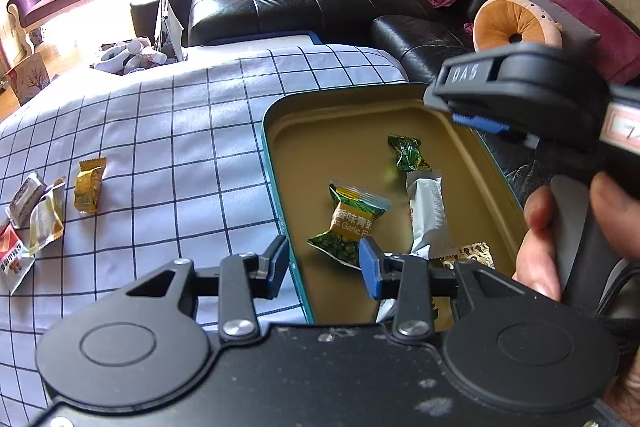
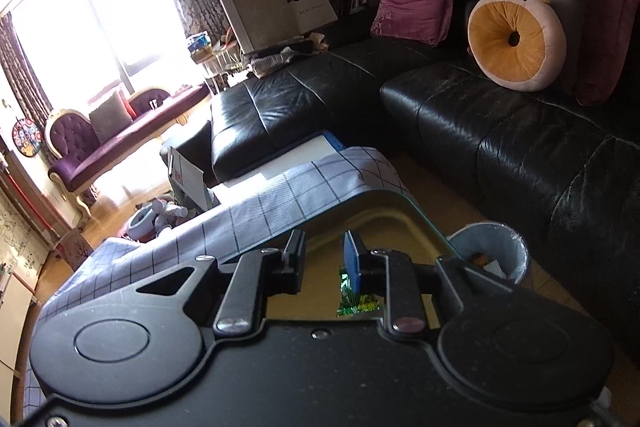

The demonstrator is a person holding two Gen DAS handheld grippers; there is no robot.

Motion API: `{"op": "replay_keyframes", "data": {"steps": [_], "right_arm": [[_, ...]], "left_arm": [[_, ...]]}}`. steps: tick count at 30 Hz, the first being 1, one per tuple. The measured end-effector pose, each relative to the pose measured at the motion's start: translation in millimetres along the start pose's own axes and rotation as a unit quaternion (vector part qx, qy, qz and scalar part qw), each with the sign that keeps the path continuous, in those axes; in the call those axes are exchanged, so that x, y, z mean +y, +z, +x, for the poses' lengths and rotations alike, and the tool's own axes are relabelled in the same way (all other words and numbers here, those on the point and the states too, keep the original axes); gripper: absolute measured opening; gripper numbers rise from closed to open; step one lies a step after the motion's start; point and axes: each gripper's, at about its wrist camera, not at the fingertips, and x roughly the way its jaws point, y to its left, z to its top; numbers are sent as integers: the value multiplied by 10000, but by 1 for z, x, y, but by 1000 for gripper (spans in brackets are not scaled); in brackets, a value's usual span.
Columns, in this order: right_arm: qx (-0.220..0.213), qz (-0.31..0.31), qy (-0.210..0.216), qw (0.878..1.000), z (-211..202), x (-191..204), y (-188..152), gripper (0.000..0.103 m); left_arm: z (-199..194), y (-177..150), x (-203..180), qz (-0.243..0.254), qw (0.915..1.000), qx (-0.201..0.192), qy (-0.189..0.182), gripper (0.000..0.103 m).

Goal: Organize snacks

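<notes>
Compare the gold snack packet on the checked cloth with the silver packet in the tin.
The gold packet is short and lies on the checked cloth, outside the tin. The silver packet is longer, paler, and lies inside the tin. Both are sealed and lie flat, untouched by either gripper.

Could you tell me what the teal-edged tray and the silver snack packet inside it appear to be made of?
The tray looks like painted tin: thin rolled teal rim, smooth matte gold inside. The silver packet seems to be metallised foil film, judging by its crinkles and bright glints.
</notes>
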Motion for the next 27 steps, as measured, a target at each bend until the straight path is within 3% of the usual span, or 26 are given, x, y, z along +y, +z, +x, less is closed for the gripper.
{"op": "replay_keyframes", "data": {"steps": [4, 13, 17, 27], "right_arm": [[406, -211, -291, 9985, 8, 4, -5, 34], [756, -222, -340, 9963, 8, 3, -16, 34], [818, -206, -317, 9959, 6, 4, -21, 34], [686, -108, -298, 9971, 1, 8, -18, 34]], "left_arm": [[0, 1, 3, -33, 10000, 3, 24, 39], [-3, 2, 11, -167, 9997, 7, 162, 39], [-5, 3, 14, -202, 9993, -21, 328, 39], [-8, 2, 18, -173, 9995, 22, 257, 39]]}}
